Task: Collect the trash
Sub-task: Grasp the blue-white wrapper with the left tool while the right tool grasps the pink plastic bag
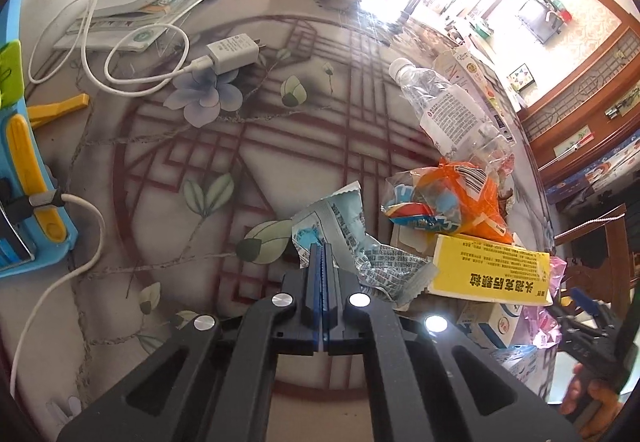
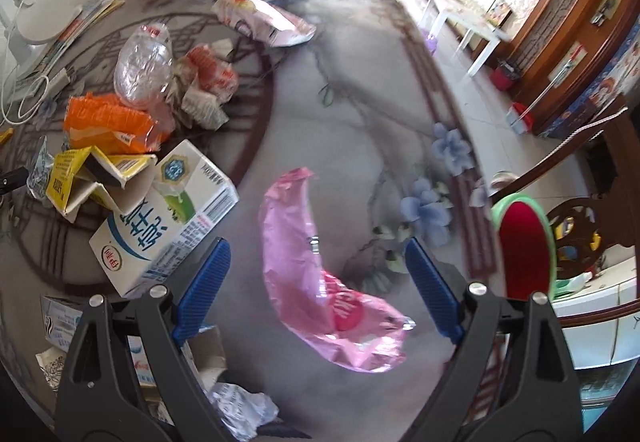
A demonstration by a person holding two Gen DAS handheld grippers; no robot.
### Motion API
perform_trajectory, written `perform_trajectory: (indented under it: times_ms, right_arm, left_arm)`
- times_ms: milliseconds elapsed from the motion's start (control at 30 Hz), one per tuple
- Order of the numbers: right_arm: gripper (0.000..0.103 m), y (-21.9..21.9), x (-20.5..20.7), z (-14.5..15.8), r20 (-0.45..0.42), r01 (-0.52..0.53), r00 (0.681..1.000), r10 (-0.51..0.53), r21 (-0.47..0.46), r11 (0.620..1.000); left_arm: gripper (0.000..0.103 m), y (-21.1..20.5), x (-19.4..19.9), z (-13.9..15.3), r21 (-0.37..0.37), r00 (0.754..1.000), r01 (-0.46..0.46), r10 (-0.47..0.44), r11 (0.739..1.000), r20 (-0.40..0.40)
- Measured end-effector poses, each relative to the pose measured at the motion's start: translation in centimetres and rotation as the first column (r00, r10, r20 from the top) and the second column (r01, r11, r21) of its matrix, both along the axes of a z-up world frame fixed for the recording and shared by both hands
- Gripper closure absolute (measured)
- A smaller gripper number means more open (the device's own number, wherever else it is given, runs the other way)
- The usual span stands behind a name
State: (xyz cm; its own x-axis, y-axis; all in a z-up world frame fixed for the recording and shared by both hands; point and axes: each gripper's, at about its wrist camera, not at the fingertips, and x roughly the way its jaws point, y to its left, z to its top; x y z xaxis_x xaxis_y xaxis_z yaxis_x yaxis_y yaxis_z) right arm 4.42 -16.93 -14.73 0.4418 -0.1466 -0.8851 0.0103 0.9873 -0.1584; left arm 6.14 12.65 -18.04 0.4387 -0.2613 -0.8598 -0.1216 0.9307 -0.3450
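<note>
Ahead, pink wrapper (image 2: 320,274) between splayed jaws.

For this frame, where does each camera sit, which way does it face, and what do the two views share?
Left wrist: on the left gripper, looking along its shut fingers across the table at a grey wrapper; the person's other hand shows at lower right.
Right wrist: on the right gripper, facing down over the table at a pink bag between open fingers; no hand visible.
Shared: yellow box, orange wrapper, bottle.
</note>
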Motion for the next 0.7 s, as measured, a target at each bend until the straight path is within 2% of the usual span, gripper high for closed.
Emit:
perform_trajectory:
  times_ms: [67,133,167,200,233,300,333,467,600,667,700]
  right_arm:
    - [0.017,0.3,0.3,-0.9,-0.027,-0.009,1.000,0.009,0.015,1.000]
    - [0.034,0.4,0.6,-1.4,-0.053,-0.013,0.998,0.015,0.047,0.999]
    - [0.055,0.4,0.6,-1.6,-0.066,-0.012,0.998,0.016,0.057,0.998]
    - [0.070,0.4,0.7,-1.9,-0.082,-0.010,0.997,0.016,0.067,0.998]
    - [0.071,0.3,0.7,-1.9,-0.088,-0.005,0.996,0.012,0.072,0.997]
    - [0.085,0.1,0.5,-1.5,-0.073,0.006,0.997,0.000,0.088,0.996]
    - [0.087,0.0,0.4,-1.2,-0.065,0.006,0.998,0.000,0.098,0.995]
    - [0.093,0.3,-0.3,0.6,-0.006,-0.010,1.000,0.010,0.124,0.992]
    - [0.093,0.8,-0.9,2.5,0.042,-0.031,0.999,0.025,0.141,0.990]
    - [0.093,1.1,-1.2,3.3,0.063,-0.046,0.997,0.037,0.145,0.988]
    - [0.093,1.3,-1.3,3.6,0.073,-0.054,0.996,0.043,0.147,0.988]
  left_arm:
    - [0.089,0.1,-0.2,0.0,-0.014,1.000,-0.001,0.001,1.000,0.000]
    - [0.060,0.1,-0.4,0.2,-0.009,1.000,-0.007,0.007,1.000,0.017]
    - [0.055,0.2,-0.5,0.3,-0.016,1.000,-0.009,0.010,1.000,0.025]
    - [0.049,0.2,-0.5,0.4,-0.029,1.000,-0.010,0.011,1.000,0.029]
    - [0.047,0.2,-0.3,0.3,-0.049,1.000,-0.009,0.010,0.999,0.026]
    - [0.042,0.1,0.0,0.1,-0.076,1.000,-0.007,0.008,0.997,0.018]
    - [0.040,-0.1,0.1,0.0,-0.083,1.000,-0.009,0.010,0.997,0.015]
    - [0.040,-1.0,1.0,-1.1,-0.122,0.999,-0.009,0.004,0.992,-0.037]
    - [0.045,-2.3,1.4,-1.9,-0.129,0.998,-0.001,-0.007,0.992,-0.067]
    - [0.062,-2.7,1.5,-2.2,-0.133,0.997,-0.004,-0.006,0.991,-0.076]
    - [0.075,-2.7,1.5,-2.2,-0.135,0.997,-0.009,-0.002,0.991,-0.081]
